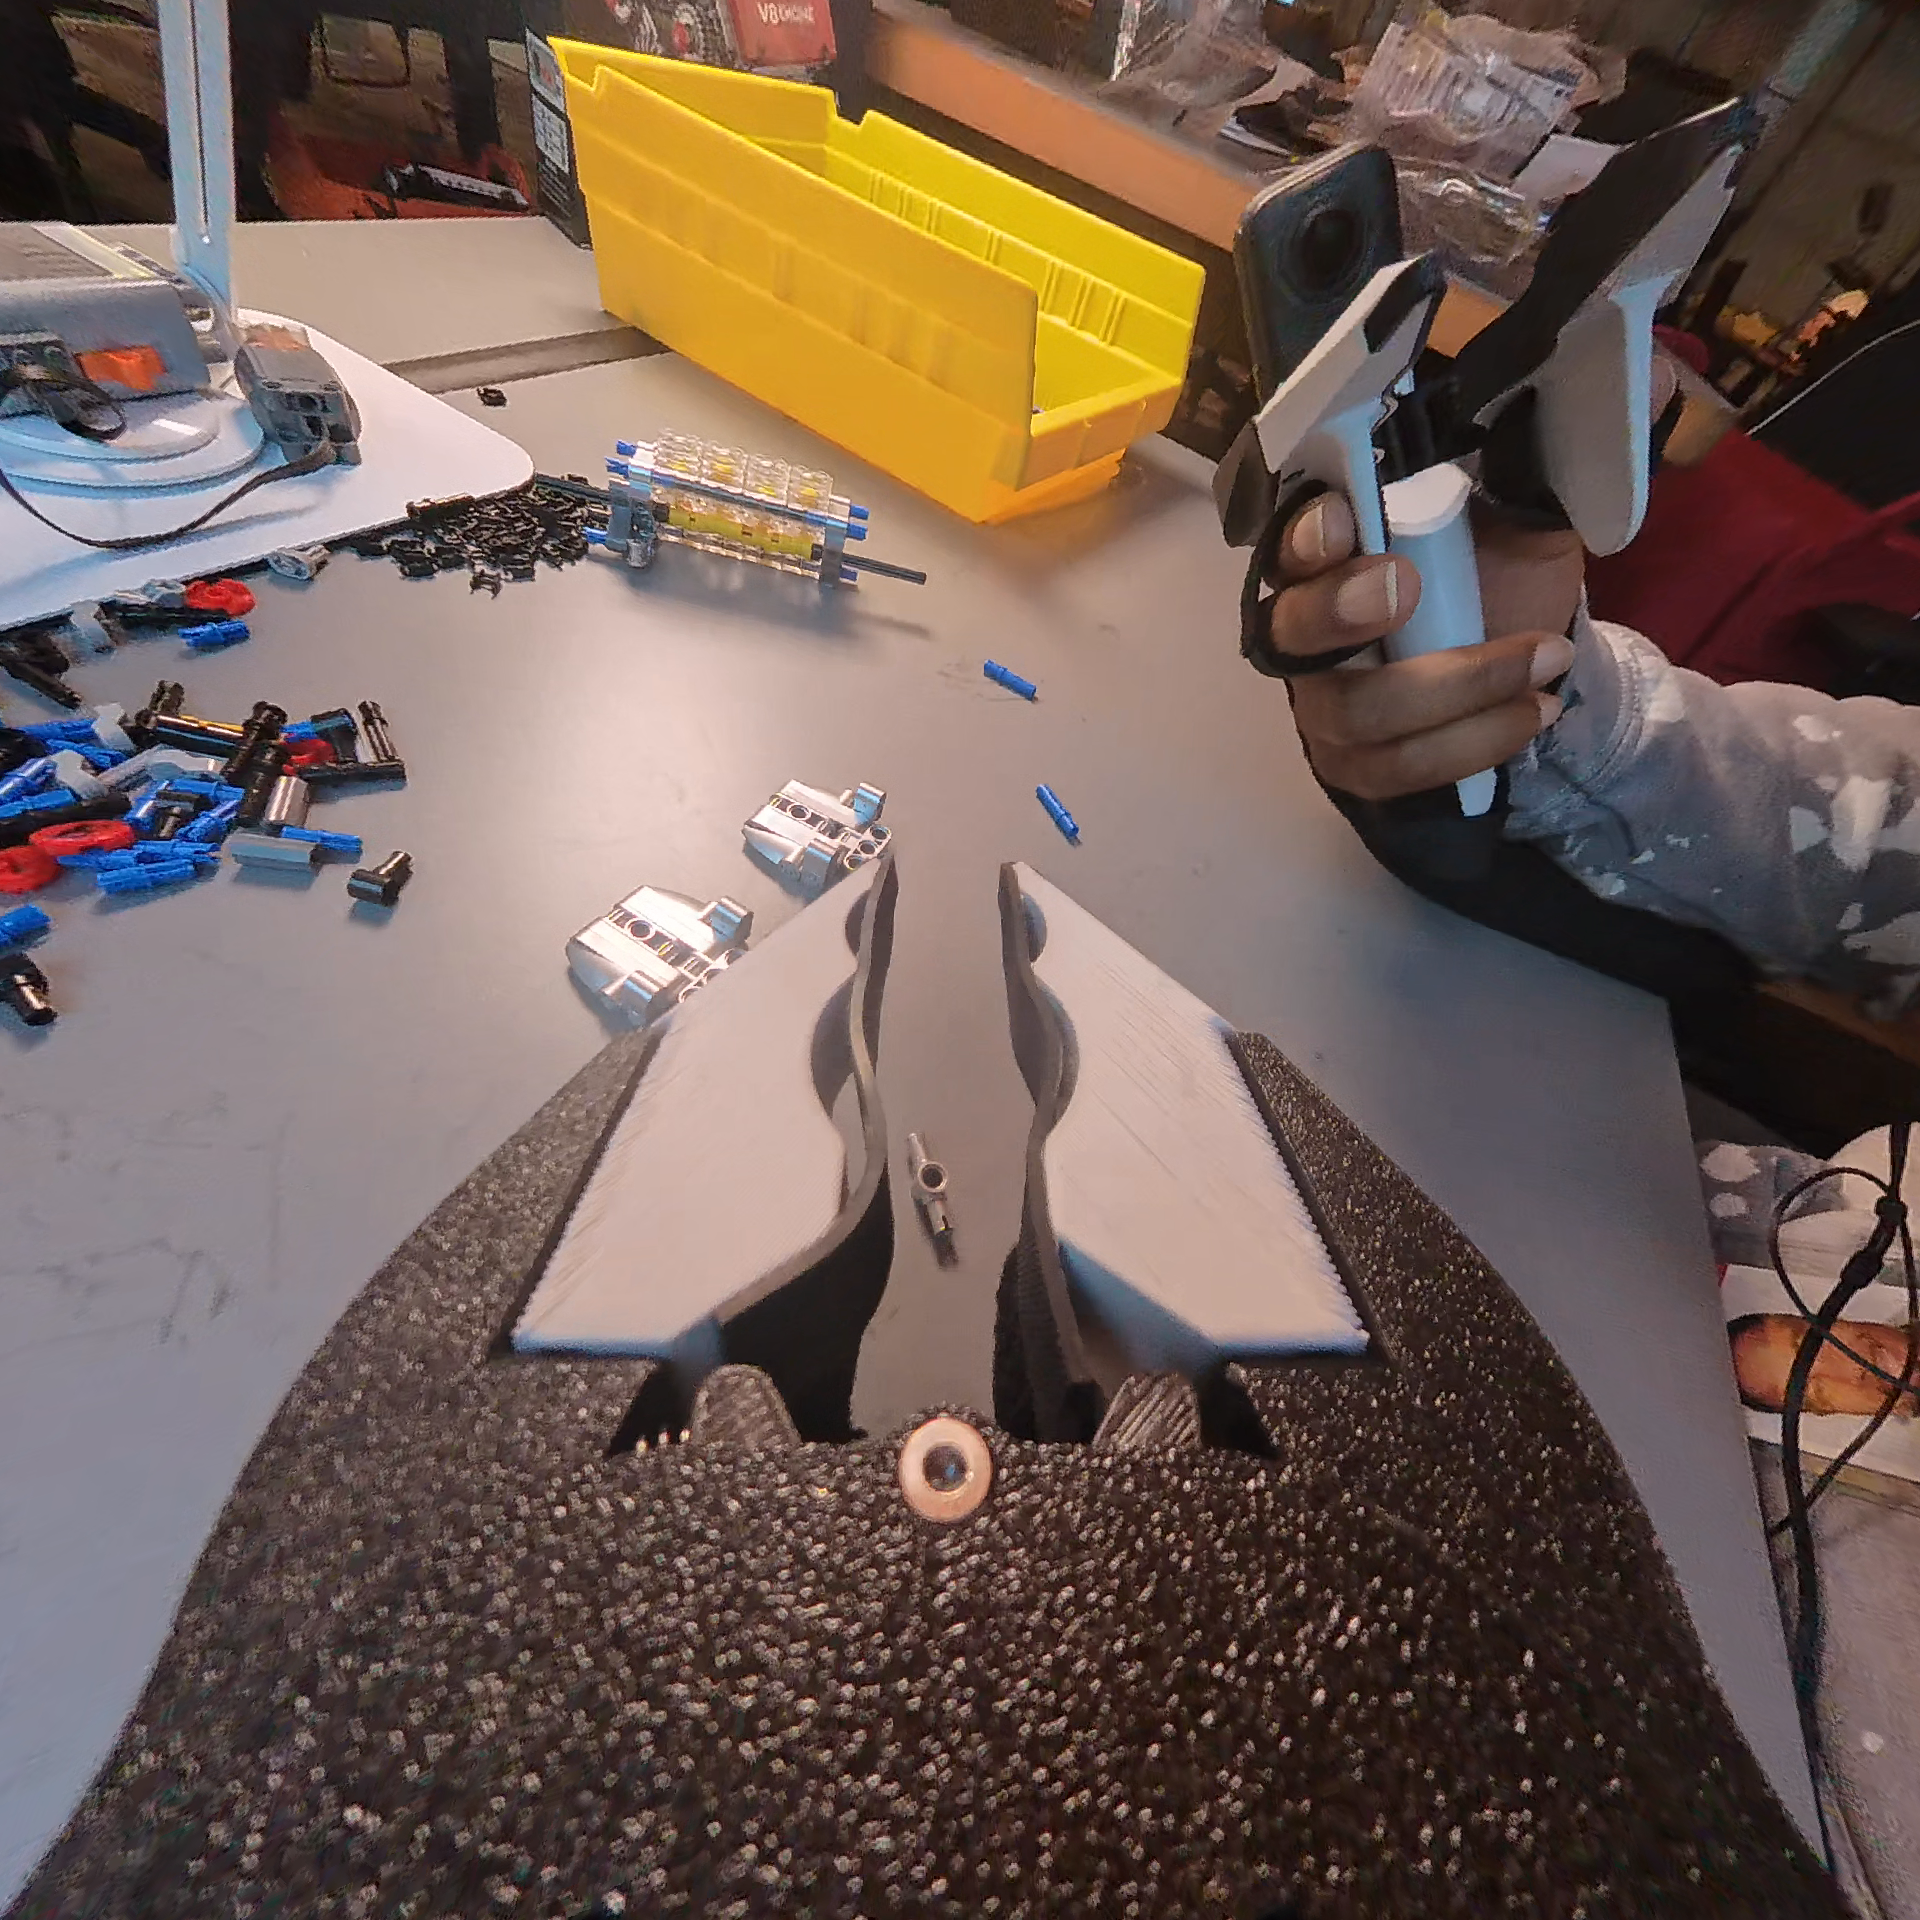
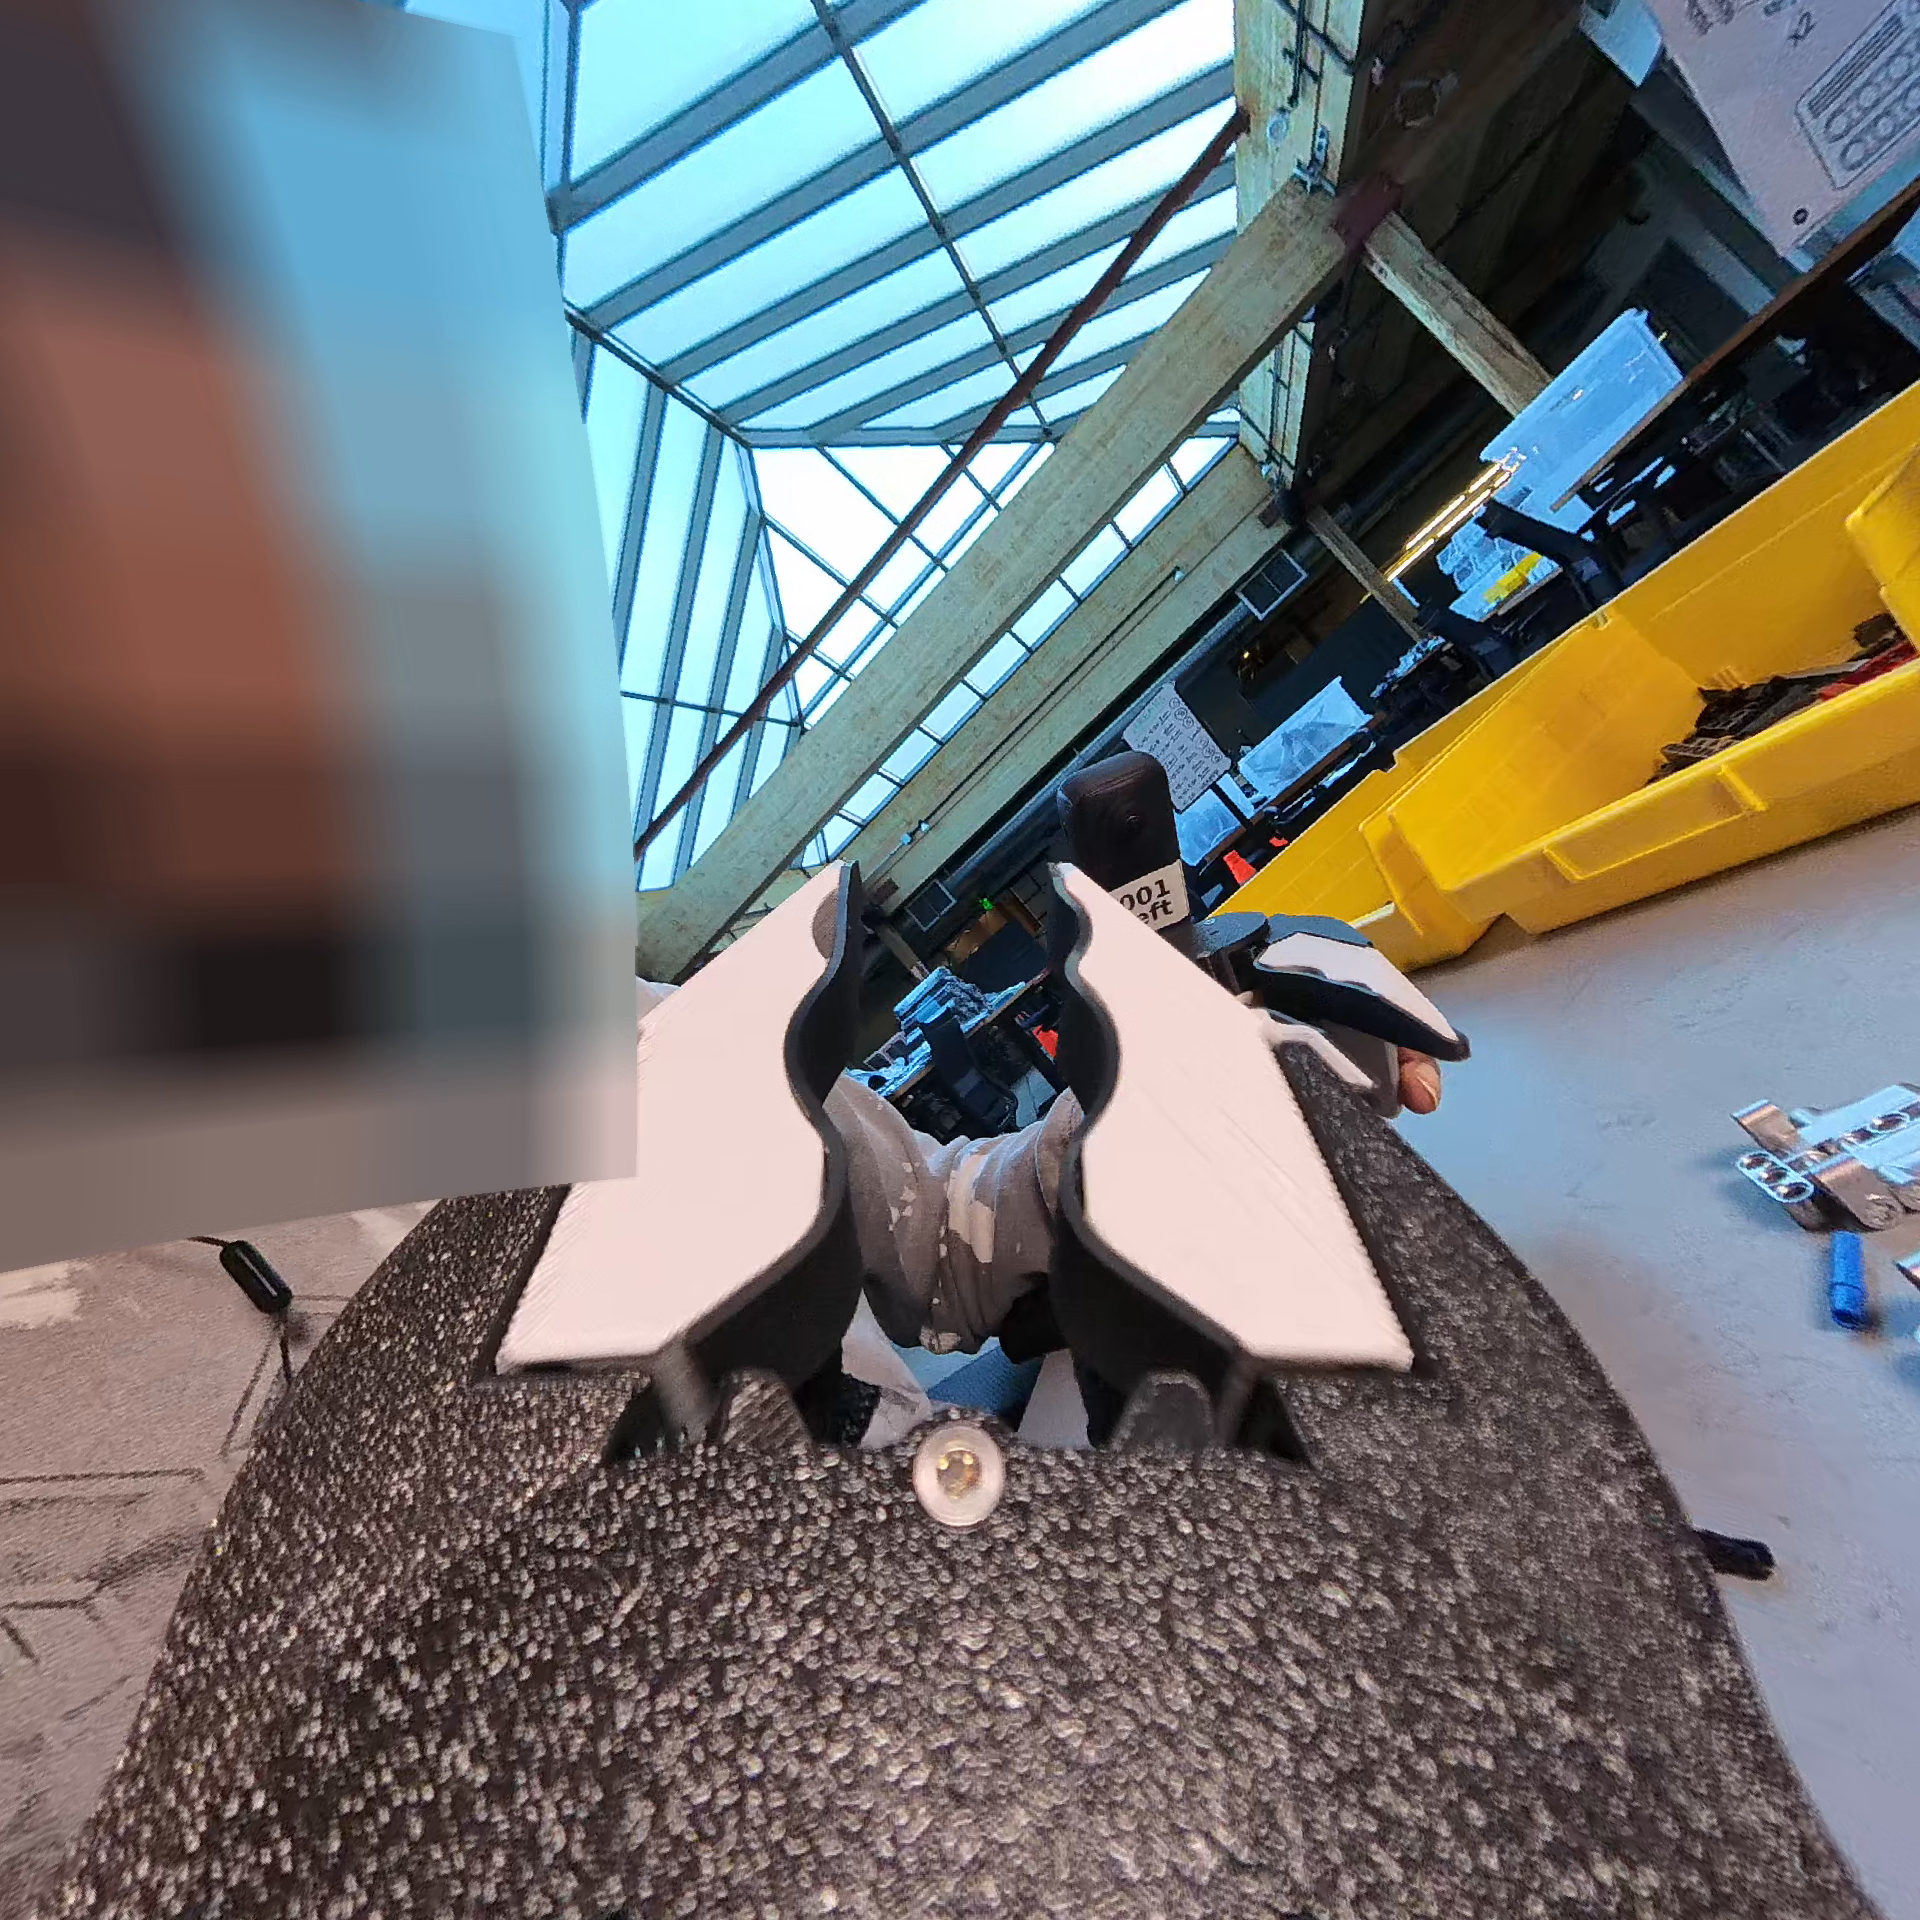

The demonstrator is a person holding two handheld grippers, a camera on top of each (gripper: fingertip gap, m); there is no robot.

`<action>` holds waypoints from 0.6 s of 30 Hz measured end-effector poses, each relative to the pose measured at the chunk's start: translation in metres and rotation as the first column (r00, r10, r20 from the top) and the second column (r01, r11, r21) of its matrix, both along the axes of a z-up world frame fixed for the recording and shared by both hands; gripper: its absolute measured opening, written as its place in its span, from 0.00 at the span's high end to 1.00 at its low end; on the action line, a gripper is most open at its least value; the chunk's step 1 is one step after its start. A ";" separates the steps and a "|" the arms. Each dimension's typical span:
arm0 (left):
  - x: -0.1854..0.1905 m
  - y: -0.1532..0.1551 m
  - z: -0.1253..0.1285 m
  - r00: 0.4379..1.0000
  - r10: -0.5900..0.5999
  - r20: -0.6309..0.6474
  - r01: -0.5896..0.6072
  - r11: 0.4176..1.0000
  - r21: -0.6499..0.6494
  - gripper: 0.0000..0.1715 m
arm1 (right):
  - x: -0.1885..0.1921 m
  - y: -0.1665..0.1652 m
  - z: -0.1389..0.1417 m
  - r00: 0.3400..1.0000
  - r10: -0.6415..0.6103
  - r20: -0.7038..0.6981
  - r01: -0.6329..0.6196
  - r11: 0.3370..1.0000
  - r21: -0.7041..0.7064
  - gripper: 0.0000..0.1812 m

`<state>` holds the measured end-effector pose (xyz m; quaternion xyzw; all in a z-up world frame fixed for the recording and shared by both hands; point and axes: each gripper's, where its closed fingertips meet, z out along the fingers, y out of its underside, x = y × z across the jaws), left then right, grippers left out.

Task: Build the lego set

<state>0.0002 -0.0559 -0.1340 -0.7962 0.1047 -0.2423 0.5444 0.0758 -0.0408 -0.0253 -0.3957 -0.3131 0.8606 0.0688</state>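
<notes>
1. Grey and scuffed, our table (image 1: 1195, 935) carries loose building-toy parts under a glass roof (image 2: 831, 260) with timber beams.
2. Our left gripper (image 1: 948, 878) hovers low over the table, jaws parted and holding nothing.
3. Between its fingers, toward 6 o'clock from the tips, a small grey connector pin (image 1: 930, 1184) lies on the table, touching neither finger.
4. At 10 o'clock from the tips sit two silver blocks (image 1: 821, 831), and at 1 o'clock a blue peg (image 1: 1057, 810).
5. At 12 o'clock a clear-and-yellow brick assembly (image 1: 743, 499) lies near a yellow bin (image 1: 831, 312).
6. At 9 o'clock lies a heap of blue, black and red pieces (image 1: 156, 800).
7. Our right gripper (image 2: 956, 883) is raised off the table and tilted upward, jaws apart and empty, a hand (image 1: 1423, 644) around its handle.
</notes>
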 end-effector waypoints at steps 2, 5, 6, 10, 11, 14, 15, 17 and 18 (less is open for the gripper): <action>0.000 0.000 0.001 1.000 0.001 0.011 -0.001 1.000 0.000 0.89 | -0.001 0.001 -0.001 1.000 0.001 0.003 -0.001 1.000 -0.007 0.82; 0.000 0.000 0.000 1.000 0.002 0.004 -0.002 1.000 -0.005 0.89 | -0.001 0.003 -0.001 1.000 0.000 0.003 0.001 1.000 -0.020 0.84; 0.000 0.000 -0.001 1.000 0.003 -0.002 -0.003 1.000 -0.007 0.89 | -0.001 0.004 -0.002 1.000 -0.003 0.003 0.003 1.000 -0.024 0.84; -0.006 0.002 -0.007 0.998 0.038 -0.040 -0.039 0.999 -0.030 0.89 | -0.008 0.016 -0.011 0.990 -0.130 0.048 0.127 0.991 0.052 1.00; -0.008 0.003 -0.010 0.997 0.050 -0.058 -0.052 0.998 -0.037 0.89 | -0.011 0.018 -0.017 0.982 -0.178 0.070 0.169 0.979 0.118 1.00; -0.014 0.004 -0.016 0.991 0.074 -0.109 -0.080 0.996 -0.050 0.89 | -0.020 0.025 -0.038 0.926 -0.356 0.129 0.279 0.872 0.403 1.00; -0.015 0.004 -0.017 0.989 0.078 -0.123 -0.086 0.995 -0.054 0.89 | -0.023 0.027 -0.048 0.899 -0.415 0.141 0.292 0.807 0.513 1.00; -0.016 0.005 -0.021 0.985 0.083 -0.151 -0.093 0.994 -0.060 0.89 | -0.029 0.029 -0.071 0.851 -0.503 0.151 0.257 0.649 0.716 1.00; -0.017 0.005 -0.023 0.982 0.085 -0.167 -0.096 0.993 -0.062 0.89 | -0.031 0.029 -0.084 0.830 -0.537 0.149 0.218 0.560 0.799 1.00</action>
